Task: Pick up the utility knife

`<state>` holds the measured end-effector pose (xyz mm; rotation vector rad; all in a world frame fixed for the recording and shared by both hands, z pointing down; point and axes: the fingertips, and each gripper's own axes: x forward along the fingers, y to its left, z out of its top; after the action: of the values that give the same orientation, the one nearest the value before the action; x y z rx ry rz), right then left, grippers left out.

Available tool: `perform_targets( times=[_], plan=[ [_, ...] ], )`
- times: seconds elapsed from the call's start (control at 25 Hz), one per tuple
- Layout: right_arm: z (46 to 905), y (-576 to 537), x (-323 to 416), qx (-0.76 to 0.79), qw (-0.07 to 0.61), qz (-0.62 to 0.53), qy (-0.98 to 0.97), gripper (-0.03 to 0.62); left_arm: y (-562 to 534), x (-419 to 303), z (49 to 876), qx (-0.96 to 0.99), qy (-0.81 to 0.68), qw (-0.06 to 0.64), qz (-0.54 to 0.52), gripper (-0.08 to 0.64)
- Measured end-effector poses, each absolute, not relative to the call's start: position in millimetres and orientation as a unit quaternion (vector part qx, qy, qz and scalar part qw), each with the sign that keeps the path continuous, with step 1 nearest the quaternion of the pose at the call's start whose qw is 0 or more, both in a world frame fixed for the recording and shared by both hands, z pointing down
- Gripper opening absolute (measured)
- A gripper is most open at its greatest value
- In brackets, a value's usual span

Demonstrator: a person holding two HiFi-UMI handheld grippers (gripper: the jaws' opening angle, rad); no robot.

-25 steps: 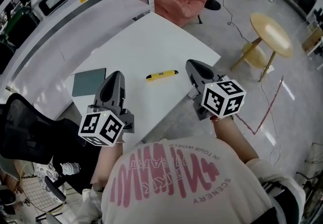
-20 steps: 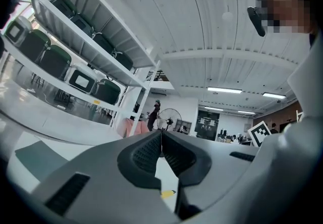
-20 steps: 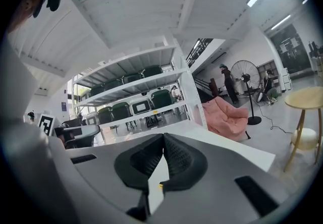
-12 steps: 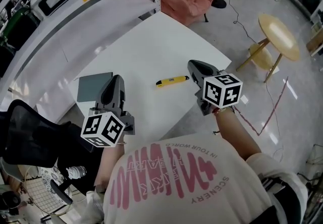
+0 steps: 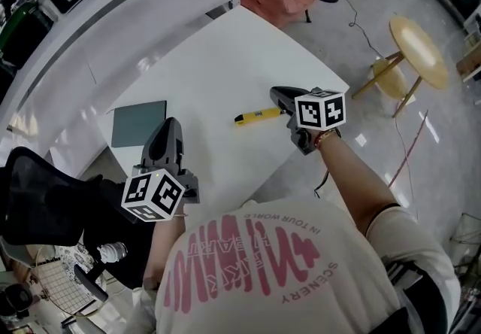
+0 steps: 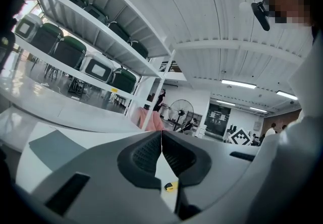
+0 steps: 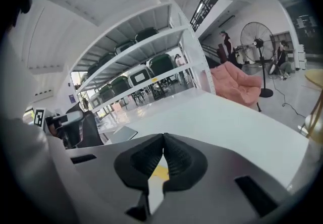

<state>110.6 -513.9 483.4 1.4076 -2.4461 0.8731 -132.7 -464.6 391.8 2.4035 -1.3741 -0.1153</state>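
Table point(image 5: 225, 47) white, with a grey mat point(image 5: 139, 123) lying flat toward its left side. Just right of the mat, the left gripper point(image 5: 170, 126) hung over the near edge, jaws pressed together on nothing. The yellow utility knife point(image 5: 258, 114) lay flat on the table between the two grippers, well apart from the left one. At the knife's right end stood the right gripper point(image 5: 276, 92), jaws likewise pressed together and empty; contact with the knife could not be told.
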Motion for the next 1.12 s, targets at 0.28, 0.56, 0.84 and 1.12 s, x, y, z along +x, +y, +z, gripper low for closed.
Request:
perform_targets(
  times=[0.28, 0.56, 0.84, 1.12],
  plan=[
    [532, -540, 106, 0.435, 0.162, 0.347, -0.815, 0.017, -474, -133, 400, 0.85, -0.489, 0.192, -0.042, 0.025],
    [562, -534, 80, 0.343, 0.264, 0.326, -0.841, 0.222, -475, -132, 403, 0.849, -0.488, 0.197, -0.044, 0.025],
    [591, -519, 54, 0.236, 0.398, 0.283, -0.84, 0.426, -481, -149, 403, 0.842, -0.502, 0.197, -0.038, 0.025],
    [623, -505, 67, 0.196, 0.534, 0.211, -0.795, 0.366, -480, -154, 408, 0.836, -0.511, 0.198, -0.033, 0.025]
  ],
)
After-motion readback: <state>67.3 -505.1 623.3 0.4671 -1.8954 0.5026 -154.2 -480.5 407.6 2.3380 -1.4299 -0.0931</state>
